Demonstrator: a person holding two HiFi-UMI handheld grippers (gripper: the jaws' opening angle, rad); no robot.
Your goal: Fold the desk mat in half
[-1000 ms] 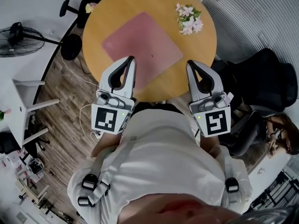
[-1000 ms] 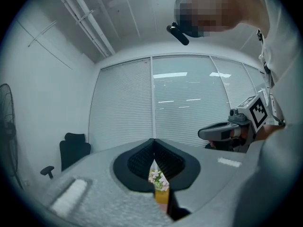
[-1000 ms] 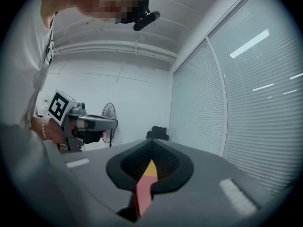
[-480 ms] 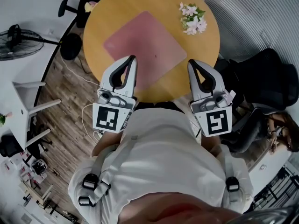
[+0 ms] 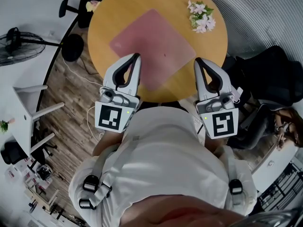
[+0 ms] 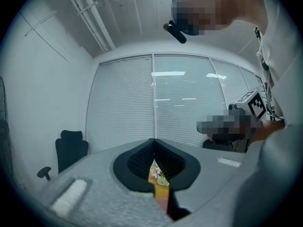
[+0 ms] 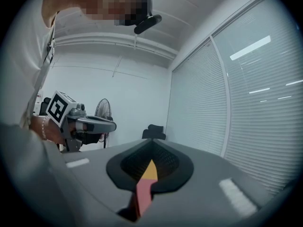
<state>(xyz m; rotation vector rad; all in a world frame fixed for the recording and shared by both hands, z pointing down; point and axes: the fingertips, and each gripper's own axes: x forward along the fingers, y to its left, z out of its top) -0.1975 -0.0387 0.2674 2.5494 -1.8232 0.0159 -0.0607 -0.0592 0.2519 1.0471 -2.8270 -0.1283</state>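
A pink desk mat point(image 5: 154, 48) lies flat and unfolded on the round wooden table point(image 5: 118, 13). My left gripper point(image 5: 137, 56) hovers over the mat's near left edge, shut and holding nothing. My right gripper point(image 5: 197, 59) hangs over the table's near right edge, just off the mat's corner, also shut and empty. In the left gripper view the closed gripper point(image 6: 154, 141) leaves a slit that shows the flowers point(image 6: 158, 174) and a strip of mat point(image 6: 162, 201). In the right gripper view the closed gripper point(image 7: 152, 142) frames a sliver of mat point(image 7: 143, 190) and table point(image 7: 150, 171).
A bunch of pink and white flowers point(image 5: 202, 17) lies at the table's far right. A floor fan point(image 5: 16, 39) and a white side table point(image 5: 23, 108) stand to the left. A black office chair point(image 5: 270, 79) is at the right, with a seated person point(image 5: 284, 131) beyond it.
The table and mat sit a little further right in the head view. Both grippers shifted slightly right with them and stayed shut over the table's near edge.
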